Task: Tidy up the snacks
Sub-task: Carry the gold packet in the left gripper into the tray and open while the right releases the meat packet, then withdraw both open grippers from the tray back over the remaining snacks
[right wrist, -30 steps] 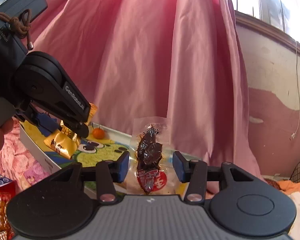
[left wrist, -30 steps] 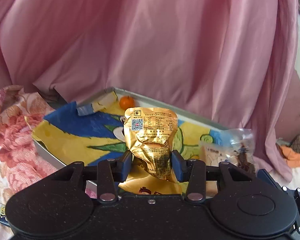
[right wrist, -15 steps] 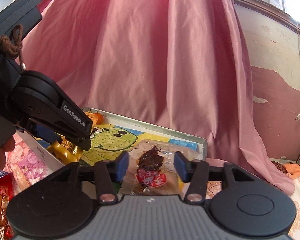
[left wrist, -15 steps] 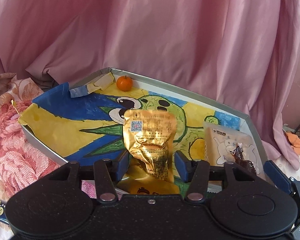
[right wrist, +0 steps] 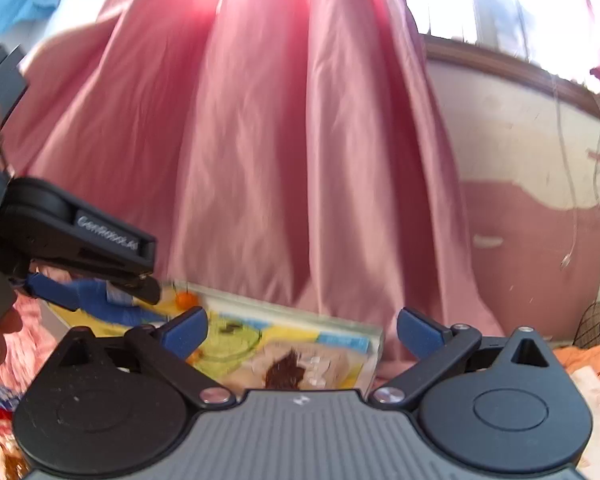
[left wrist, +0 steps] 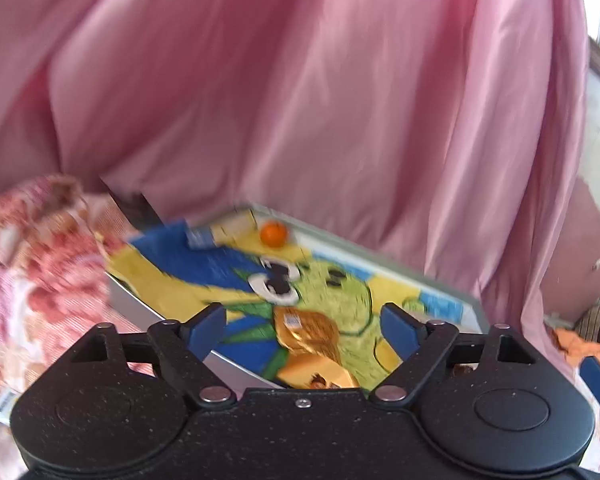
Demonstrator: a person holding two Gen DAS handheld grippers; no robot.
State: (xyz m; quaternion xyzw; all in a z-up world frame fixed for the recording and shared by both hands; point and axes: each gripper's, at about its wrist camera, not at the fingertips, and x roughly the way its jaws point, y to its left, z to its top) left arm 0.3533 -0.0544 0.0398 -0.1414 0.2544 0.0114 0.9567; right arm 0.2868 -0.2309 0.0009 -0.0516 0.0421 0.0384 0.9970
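Pink satin curtain point(left wrist: 300, 100) hangs in soft folds behind a shallow grey tray point(left wrist: 140, 304), which is lined with a cartoon paper in yellow, blue and green and sits on a flowered bedcover point(left wrist: 40, 272). A small round orange point(left wrist: 273, 233) lies in the far corner of the tray. The left gripper point(left wrist: 304, 322) has its fingers opening wide, and the crinkled gold foil packet point(left wrist: 308, 332) lies loose on the tray between them, untouched. Only the right view shows the peeling wall point(right wrist: 520, 160) and the clear packet of dark snack point(right wrist: 288, 368), flat in the tray; the right gripper point(right wrist: 302, 330) opens wide over it too.
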